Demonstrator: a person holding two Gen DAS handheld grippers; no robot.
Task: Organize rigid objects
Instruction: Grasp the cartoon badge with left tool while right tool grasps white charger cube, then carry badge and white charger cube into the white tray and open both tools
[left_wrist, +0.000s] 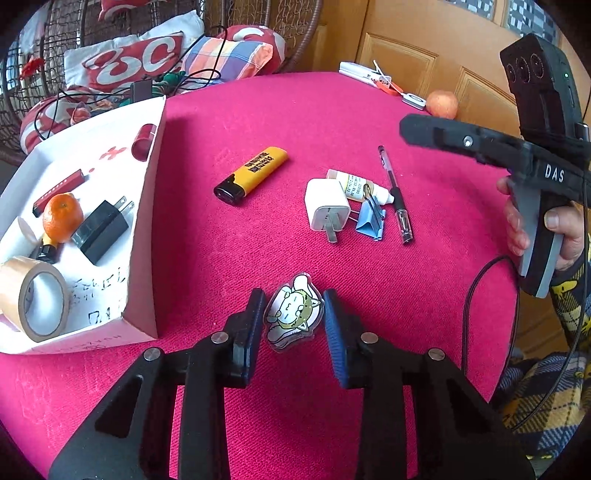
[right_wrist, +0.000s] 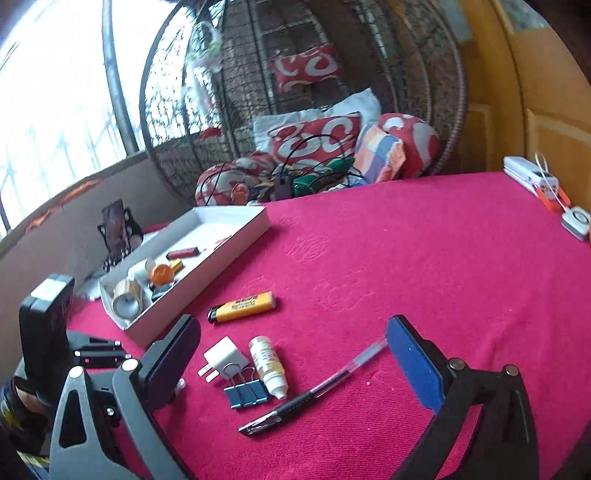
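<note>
The left gripper has its jaws closed in around a flat cartoon charm that lies on the red cloth. The pads stand at the two edges of the charm, but a firm grip cannot be confirmed. The charm is thin and smooth, so it may slip out or tilt when it is lifted, and then fall before it reaches the white box to the left. The right gripper is wide open and holds nothing; it hovers over the pen, the blue binder clip, the small bottle and the white plug. These lie very close together, so a careless closing may push or catch a neighbour. The lighter lies apart.
</note>
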